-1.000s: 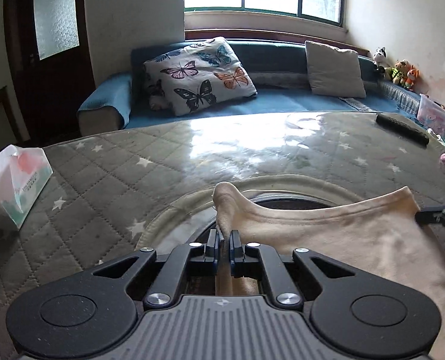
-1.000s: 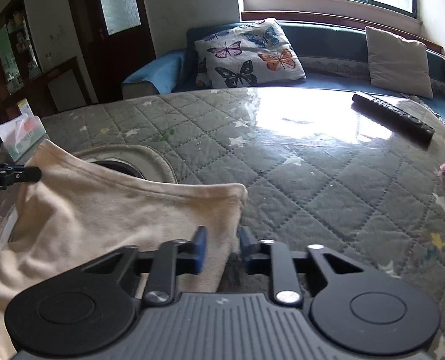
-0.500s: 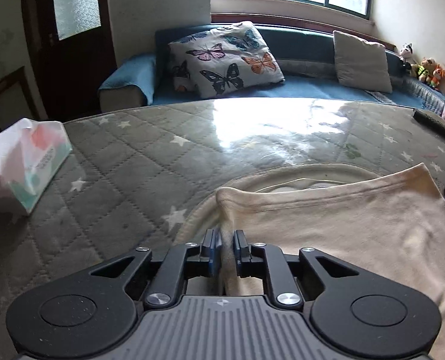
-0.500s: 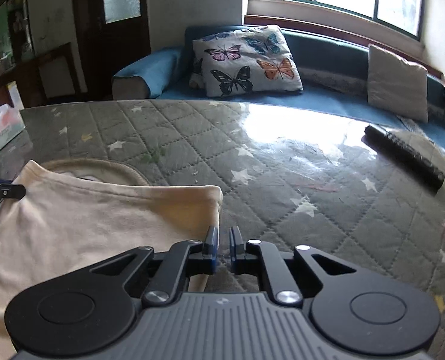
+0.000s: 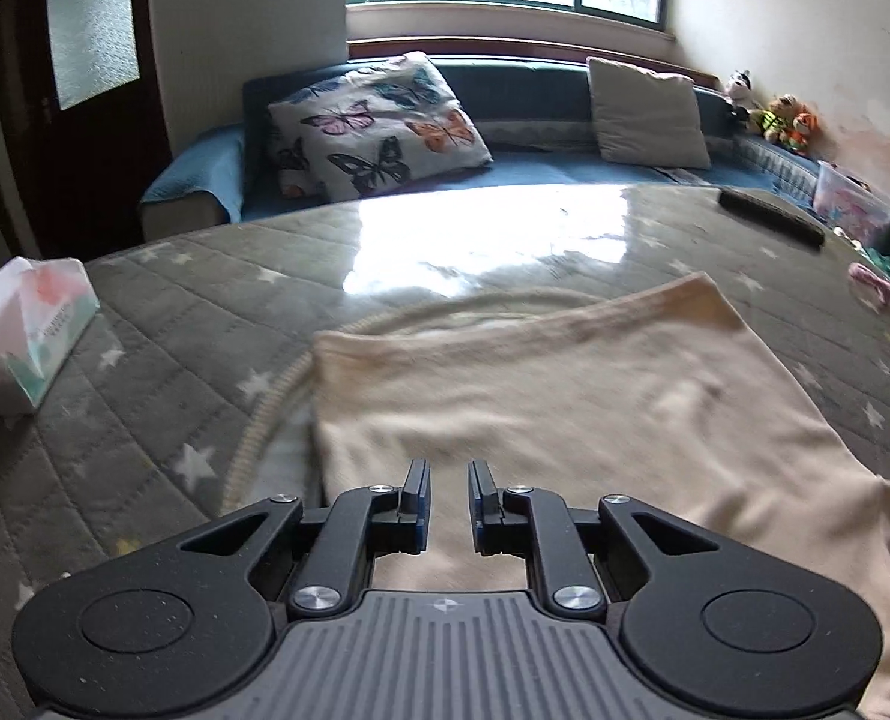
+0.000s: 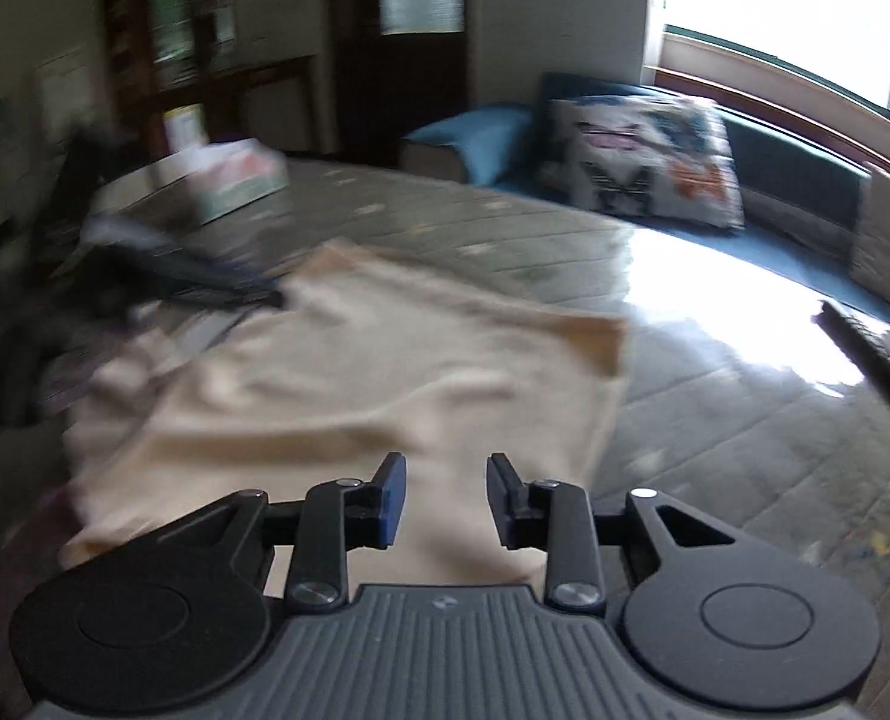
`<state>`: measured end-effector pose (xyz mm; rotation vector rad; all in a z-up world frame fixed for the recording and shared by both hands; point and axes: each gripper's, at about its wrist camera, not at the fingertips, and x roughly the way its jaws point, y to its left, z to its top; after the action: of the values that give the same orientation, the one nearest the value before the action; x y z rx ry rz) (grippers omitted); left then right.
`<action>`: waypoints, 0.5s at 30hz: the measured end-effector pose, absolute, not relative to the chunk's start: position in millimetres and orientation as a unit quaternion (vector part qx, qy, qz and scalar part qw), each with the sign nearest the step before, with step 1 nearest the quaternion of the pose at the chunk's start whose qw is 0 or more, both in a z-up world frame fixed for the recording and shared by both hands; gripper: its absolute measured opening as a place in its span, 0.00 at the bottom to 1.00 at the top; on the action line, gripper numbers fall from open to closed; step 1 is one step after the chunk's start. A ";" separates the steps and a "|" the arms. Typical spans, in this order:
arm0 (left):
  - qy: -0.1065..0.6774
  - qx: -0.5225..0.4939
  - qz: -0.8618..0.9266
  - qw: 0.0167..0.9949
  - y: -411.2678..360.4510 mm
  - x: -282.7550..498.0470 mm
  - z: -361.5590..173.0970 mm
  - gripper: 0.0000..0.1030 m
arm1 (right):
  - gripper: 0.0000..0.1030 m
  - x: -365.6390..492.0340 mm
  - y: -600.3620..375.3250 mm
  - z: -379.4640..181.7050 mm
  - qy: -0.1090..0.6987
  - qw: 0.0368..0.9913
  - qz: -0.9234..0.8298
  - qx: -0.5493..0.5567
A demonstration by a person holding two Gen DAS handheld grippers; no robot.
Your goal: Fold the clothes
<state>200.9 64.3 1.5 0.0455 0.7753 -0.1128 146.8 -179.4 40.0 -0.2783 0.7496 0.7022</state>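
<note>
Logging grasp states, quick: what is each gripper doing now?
Left gripper: open, holding nothing, above the cream garment.
Right gripper: open, holding nothing.

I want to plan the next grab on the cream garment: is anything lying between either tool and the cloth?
Nothing visible does. The left tool and the right tool are both open, hanging over the cream garment with only cloth showing between their fingers. The tissue box and remote sit off to the sides.
</note>
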 end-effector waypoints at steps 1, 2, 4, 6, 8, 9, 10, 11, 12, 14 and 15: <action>0.381 0.020 -0.058 0.923 62.9 200.2 0.1 0.15 | 0.34 135.6 -175.5 40.7 0.357 0.855 0.348 -0.140; 0.382 0.020 -0.063 0.922 61.6 199.3 -1.4 0.15 | 0.36 125.5 -171.6 41.9 0.356 0.850 0.360 -0.147; 0.386 0.022 -0.070 0.920 59.0 197.9 -4.8 0.15 | 0.36 108.2 -163.1 40.8 0.356 0.838 0.384 -0.154; 0.387 0.023 -0.079 0.919 56.5 196.6 -7.2 0.15 | 0.36 98.1 -151.4 35.8 0.357 0.825 0.406 -0.166; 0.387 0.023 -0.087 0.918 54.3 196.0 -9.3 0.15 | 0.36 88.3 -139.1 28.7 0.339 0.822 0.413 -0.196; 0.386 0.025 -0.091 0.918 53.0 195.7 -10.3 0.15 | 0.36 84.8 -132.2 25.1 0.328 0.822 0.414 -0.214; 0.385 0.029 -0.092 0.918 51.8 196.1 -11.7 0.15 | 0.35 82.3 -126.3 21.4 0.321 0.821 0.414 -0.226; 0.385 0.034 -0.090 0.918 51.1 196.8 -13.1 0.15 | 0.34 79.9 -122.5 18.2 0.317 0.819 0.416 -0.234; 0.385 0.038 -0.087 0.918 50.7 197.8 -15.1 0.15 | 0.34 79.5 -117.9 14.5 0.313 0.818 0.419 -0.240; 0.383 0.038 -0.083 0.919 52.4 199.6 -17.8 0.15 | 0.25 79.2 -110.9 9.2 0.305 0.817 0.422 -0.248; 0.382 0.036 -0.081 0.920 53.5 200.9 -18.0 0.15 | 0.20 80.1 -108.5 6.3 0.305 0.816 0.423 -0.250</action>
<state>200.9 53.5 -18.0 0.0749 0.7849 -0.1658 80.1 -108.5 6.3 -0.5321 0.6508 0.9019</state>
